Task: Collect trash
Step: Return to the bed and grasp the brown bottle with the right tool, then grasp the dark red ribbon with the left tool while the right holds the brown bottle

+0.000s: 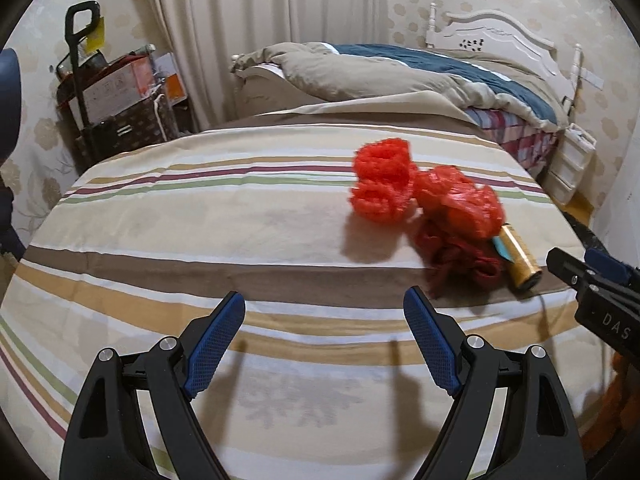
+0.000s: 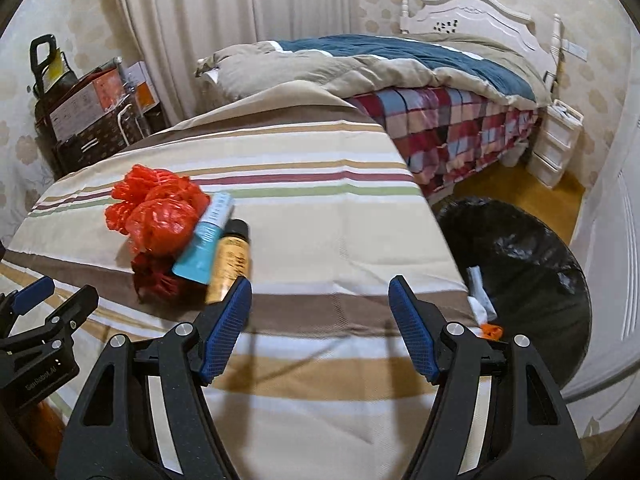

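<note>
A pile of trash lies on the striped cloth (image 1: 200,216): crumpled red plastic bags (image 1: 456,200), a red mesh ball (image 1: 382,178), a dark red wad (image 1: 460,260), a gold bottle (image 1: 520,260) and a teal tube (image 2: 204,240). The bags (image 2: 160,216) and the bottle (image 2: 230,260) also show in the right wrist view. My left gripper (image 1: 324,308) is open and empty, short of the pile and to its left. My right gripper (image 2: 320,292) is open and empty, its left fingertip (image 2: 240,292) next to the bottle's base. It shows in the left wrist view (image 1: 576,276).
A black-lined trash bin (image 2: 520,264) stands on the floor right of the cloth-covered table, with some scraps (image 2: 480,300) in it. A bed (image 2: 440,80) with a plaid cover lies behind. Boxes and a trolley (image 1: 112,100) stand at the back left. White drawers (image 2: 556,144) stand by the wall.
</note>
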Action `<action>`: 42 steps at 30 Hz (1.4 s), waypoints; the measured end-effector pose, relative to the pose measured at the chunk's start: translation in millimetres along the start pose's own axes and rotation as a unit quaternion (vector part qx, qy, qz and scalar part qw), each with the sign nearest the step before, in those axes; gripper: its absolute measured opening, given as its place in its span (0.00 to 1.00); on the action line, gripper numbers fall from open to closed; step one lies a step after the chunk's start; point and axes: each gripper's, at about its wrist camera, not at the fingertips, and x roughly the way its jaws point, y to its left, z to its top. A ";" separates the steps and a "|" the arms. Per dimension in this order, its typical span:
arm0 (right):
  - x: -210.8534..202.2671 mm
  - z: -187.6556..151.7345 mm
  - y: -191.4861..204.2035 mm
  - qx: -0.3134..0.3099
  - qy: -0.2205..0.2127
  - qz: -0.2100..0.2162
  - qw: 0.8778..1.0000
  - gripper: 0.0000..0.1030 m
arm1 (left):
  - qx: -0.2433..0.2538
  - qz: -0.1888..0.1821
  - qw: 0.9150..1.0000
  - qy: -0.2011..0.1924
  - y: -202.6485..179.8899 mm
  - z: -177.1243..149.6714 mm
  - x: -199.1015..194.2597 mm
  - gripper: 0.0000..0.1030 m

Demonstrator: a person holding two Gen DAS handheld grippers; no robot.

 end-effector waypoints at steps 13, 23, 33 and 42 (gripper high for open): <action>18.9 10.9 31.2 -0.035 0.017 0.012 0.999 0.54 | -0.019 -0.009 1.000 0.019 15.5 -0.6 7.3 0.79; 30.5 16.7 37.1 -0.038 0.031 0.015 0.999 0.51 | -0.021 -0.011 0.999 0.023 15.9 -0.3 8.6 0.79; 40.9 19.0 36.1 -0.034 0.051 0.030 0.998 0.23 | -0.010 -0.021 0.999 0.024 8.2 1.1 10.7 0.79; 36.1 15.0 18.8 -0.021 0.050 0.022 0.998 0.23 | 0.005 -0.050 0.999 0.017 -12.8 5.4 10.9 0.80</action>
